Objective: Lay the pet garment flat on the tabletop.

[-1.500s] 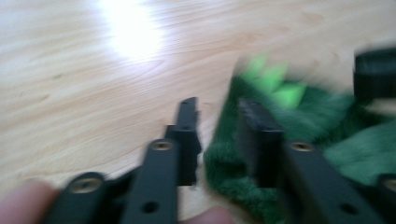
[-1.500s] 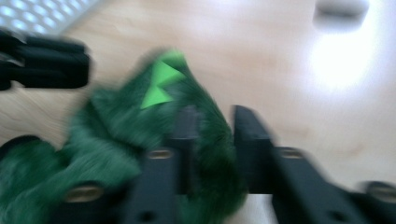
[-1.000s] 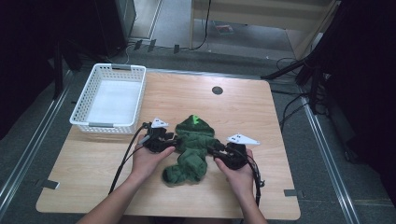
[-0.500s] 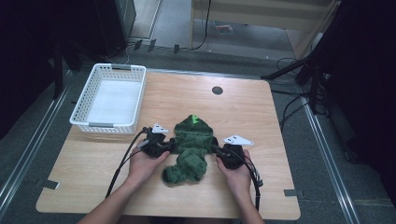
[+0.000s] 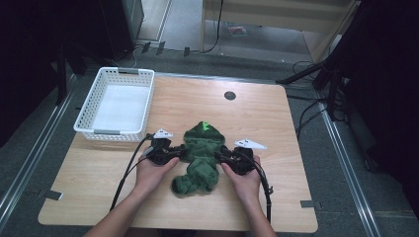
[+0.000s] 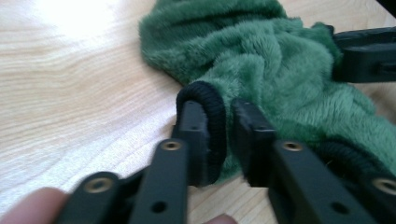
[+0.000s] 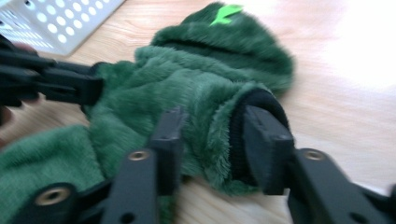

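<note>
Wooden table (image 5: 173,98) on a grey floor carries, from the high view, one white basket (image 5: 118,103) at its left rear, one green plush garment (image 5: 200,158) near the front, and two grippers, left (image 5: 174,152) and right (image 5: 223,157), at its sides. Left gripper view: jaws, just reopening a little, pinch a black-ribbed cuff (image 6: 210,116) (unseen from above). Right gripper view: jaws, likewise easing, straddle the other cuff (image 7: 247,135), one pad touching.

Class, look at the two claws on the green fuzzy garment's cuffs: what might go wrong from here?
1. The left claw seems to pinch only the thin black cuff; it may slip out when lifted.
2. The right claw straddles bulky fur on the green garment, so its hold may be loose.
3. The jaws have just been opening a little, so one sleeve may drop.
</note>
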A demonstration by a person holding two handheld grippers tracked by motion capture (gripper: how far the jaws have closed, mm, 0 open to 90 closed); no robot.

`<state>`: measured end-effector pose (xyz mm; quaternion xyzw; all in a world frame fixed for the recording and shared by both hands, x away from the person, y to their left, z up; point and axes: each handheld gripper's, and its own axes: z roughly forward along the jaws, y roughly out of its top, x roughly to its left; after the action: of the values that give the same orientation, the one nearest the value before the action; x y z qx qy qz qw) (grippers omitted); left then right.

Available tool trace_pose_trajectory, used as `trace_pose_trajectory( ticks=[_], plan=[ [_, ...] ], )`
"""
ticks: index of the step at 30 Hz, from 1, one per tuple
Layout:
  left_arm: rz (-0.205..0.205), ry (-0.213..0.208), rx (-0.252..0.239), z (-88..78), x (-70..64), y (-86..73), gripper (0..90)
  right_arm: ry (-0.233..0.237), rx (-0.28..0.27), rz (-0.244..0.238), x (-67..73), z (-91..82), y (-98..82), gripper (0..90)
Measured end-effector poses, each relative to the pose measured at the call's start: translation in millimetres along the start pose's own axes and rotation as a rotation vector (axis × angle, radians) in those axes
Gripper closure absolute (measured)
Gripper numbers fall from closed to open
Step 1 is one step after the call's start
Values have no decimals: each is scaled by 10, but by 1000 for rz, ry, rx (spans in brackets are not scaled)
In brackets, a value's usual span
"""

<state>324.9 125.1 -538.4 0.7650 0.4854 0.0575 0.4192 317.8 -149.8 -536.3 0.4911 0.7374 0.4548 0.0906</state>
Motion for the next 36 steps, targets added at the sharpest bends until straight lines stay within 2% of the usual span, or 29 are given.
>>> trace_pose_trajectory(
  ticks=[1,3,5,6,7,9,13,16,17,19,20,21,22,23,24,25,26,28,29,30,32,36],
  plan=[
    [8,-1,7,10,-2,-7,793,0,0,0,0,0,0,704],
    [27,-6,23,24,-8,-23,859,-49,13,-46,31,-4,-7,851],
    [47,17,38,44,-15,-39,865,-62,16,-38,9,-19,-16,870],
    [42,24,36,53,-13,-45,870,-97,23,-15,-60,-49,-46,900],
    [46,37,37,56,-8,-47,870,-97,23,-15,-60,-49,-46,900],
    [44,55,31,53,-3,-46,873,-145,42,1,-129,-67,-89,900],
    [47,65,21,47,-11,-52,857,-151,19,21,-193,-147,-98,900],
    [19,52,-26,-26,3,-50,763,-118,-53,21,-167,-237,-37,856],
    [4,50,-48,-63,7,-38,704,-144,-88,-2,-110,-286,19,823],
    [-24,56,-93,-134,16,4,685,-142,-107,-5,-83,-299,46,806],
    [-45,58,-113,-154,16,30,669,-136,-117,-14,-57,-293,74,771],
    [-59,62,-115,-159,19,56,653,-136,-115,-25,-31,-266,102,727],
    [-70,64,-109,-147,24,76,640,-175,-105,-11,2,-196,124,627],
    [-79,60,-97,-122,30,87,640,-175,-105,-11,2,-196,124,627],
    [-83,54,-82,-90,36,89,625,-181,-108,19,-6,-161,121,559],
    [-82,54,-69,-58,38,82,617,-170,-101,48,-18,-125,114,521],
    [-79,56,-54,-31,40,71,618,-153,-91,57,-30,-90,105,504],
    [-80,53,-42,21,38,47,643,-106,-49,51,-45,-18,84,460],
    [-76,55,-35,39,31,39,684,-91,-20,48,-52,18,70,507],
    [-67,61,-32,50,24,29,738,-94,3,41,-53,39,48,607],
    [-58,55,-7,60,25,20,829,-99,11,28,-59,34,0,789],
    [-31,94,7,42,54,0,873,-131,17,37,-121,-24,-21,856]
  ],
)
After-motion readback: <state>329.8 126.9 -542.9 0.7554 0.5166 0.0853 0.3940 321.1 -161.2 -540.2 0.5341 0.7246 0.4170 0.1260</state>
